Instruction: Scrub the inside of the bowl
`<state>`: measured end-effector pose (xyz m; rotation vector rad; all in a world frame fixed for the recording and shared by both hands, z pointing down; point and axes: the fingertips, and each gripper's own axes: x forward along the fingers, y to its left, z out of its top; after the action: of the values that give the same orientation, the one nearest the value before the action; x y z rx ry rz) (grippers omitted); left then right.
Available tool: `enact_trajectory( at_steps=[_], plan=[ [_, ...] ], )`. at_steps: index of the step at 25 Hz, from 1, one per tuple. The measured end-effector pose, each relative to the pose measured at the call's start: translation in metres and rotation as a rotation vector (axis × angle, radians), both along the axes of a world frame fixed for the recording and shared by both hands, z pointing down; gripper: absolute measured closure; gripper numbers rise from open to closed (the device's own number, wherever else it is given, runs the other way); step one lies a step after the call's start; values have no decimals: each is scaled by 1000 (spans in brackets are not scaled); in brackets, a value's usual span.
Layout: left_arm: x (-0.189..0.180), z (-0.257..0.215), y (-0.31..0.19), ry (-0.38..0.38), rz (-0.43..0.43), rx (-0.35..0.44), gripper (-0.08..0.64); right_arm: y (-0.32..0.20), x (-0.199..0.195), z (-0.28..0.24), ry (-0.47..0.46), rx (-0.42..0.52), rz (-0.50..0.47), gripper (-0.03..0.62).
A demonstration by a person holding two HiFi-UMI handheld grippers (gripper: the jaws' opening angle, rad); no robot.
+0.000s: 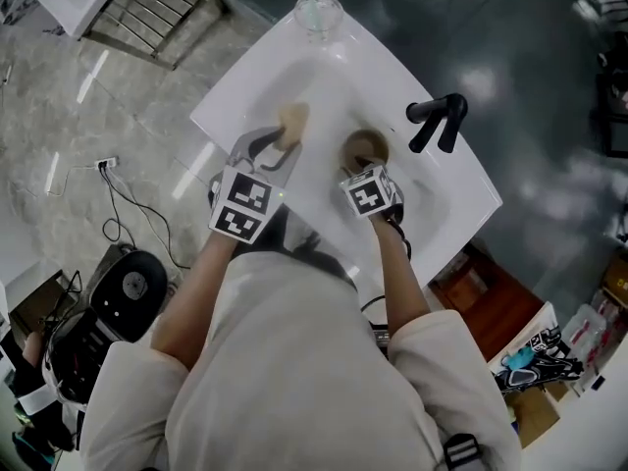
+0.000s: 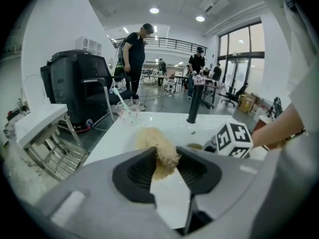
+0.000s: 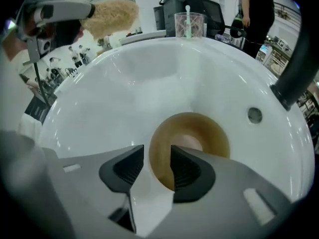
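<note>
A small tan bowl sits upright at the bottom of the white sink basin. My right gripper stands open over its near rim. One jaw is outside the wall and one inside, and a gap shows at the outer pad. My left gripper is shut on a tan fibrous scrubber, held above the basin to the left of the bowl. In the right gripper view, the scrubber shows high at the upper left.
A black faucet stands at the basin's right edge. A clear cup with a straw sits on the far corner. A round overflow hole lies in the basin wall. Several people stand beyond the counter.
</note>
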<state>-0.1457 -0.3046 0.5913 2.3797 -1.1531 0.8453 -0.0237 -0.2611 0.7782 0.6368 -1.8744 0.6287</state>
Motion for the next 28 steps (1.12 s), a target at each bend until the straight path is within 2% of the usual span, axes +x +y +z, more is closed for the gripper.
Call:
enact_trajectory(
  at_steps=[4,8,17,19,22,28],
  plan=[
    [-2,-4,6,-2,-18,3,431,4,5,11,74,14,-79,446],
    [-8,-2,15,2,-37,-5,431,7,0,13,91,25,-102,533],
    [-1,-20,26,-1,-7,27,431,5,0,-14,67,71,-84,569],
    [8,-29,30,2,19,46,431,6,3,-29,29,80,-57,572],
    [23,-43,36,28,73,76,431,10,6,-58,-77,101,8,572],
    [60,-77,55,105,240,125,431,13,26,-145,-416,142,187,572]
  ],
)
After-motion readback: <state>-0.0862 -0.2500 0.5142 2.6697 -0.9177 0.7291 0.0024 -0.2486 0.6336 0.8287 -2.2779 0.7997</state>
